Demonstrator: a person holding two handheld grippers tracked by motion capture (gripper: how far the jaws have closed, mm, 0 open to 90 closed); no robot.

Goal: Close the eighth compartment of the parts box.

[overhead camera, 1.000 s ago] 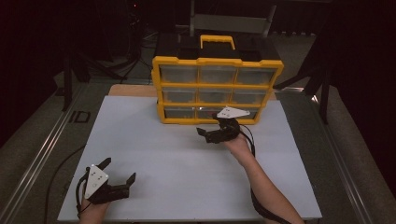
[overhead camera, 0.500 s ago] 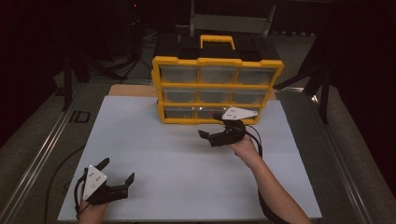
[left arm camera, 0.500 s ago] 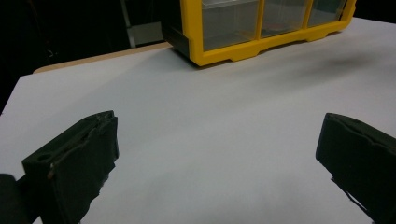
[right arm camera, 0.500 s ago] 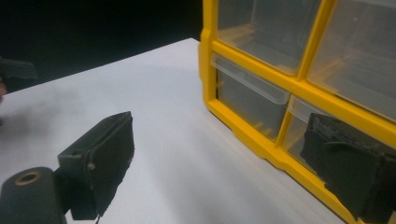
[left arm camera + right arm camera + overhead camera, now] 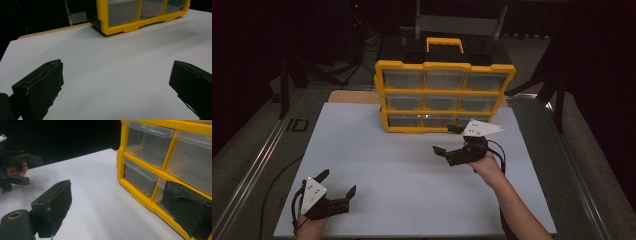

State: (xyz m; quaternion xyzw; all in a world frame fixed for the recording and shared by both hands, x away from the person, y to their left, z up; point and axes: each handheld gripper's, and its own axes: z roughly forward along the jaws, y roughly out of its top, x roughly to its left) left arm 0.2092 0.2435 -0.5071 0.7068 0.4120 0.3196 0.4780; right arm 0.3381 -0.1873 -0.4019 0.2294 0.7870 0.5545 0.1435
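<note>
High view shows your worktop (image 5: 412,170) under a white sheet, with the yellow drawer cabinet (image 5: 444,95) standing at its far edge, all drawers looking shut. Your right gripper (image 5: 451,141) has drawn back a little from the cabinet's bottom row over the last second and now hangs just in front of it, jaws wide and holding nothing; in the right gripper view one jaw sits before a lower drawer (image 5: 140,180). That retreat suggests you are lining up on a drawer, not pulling yet. Your left gripper (image 5: 338,183) stays near the front left corner, jaws wide, empty.
</note>
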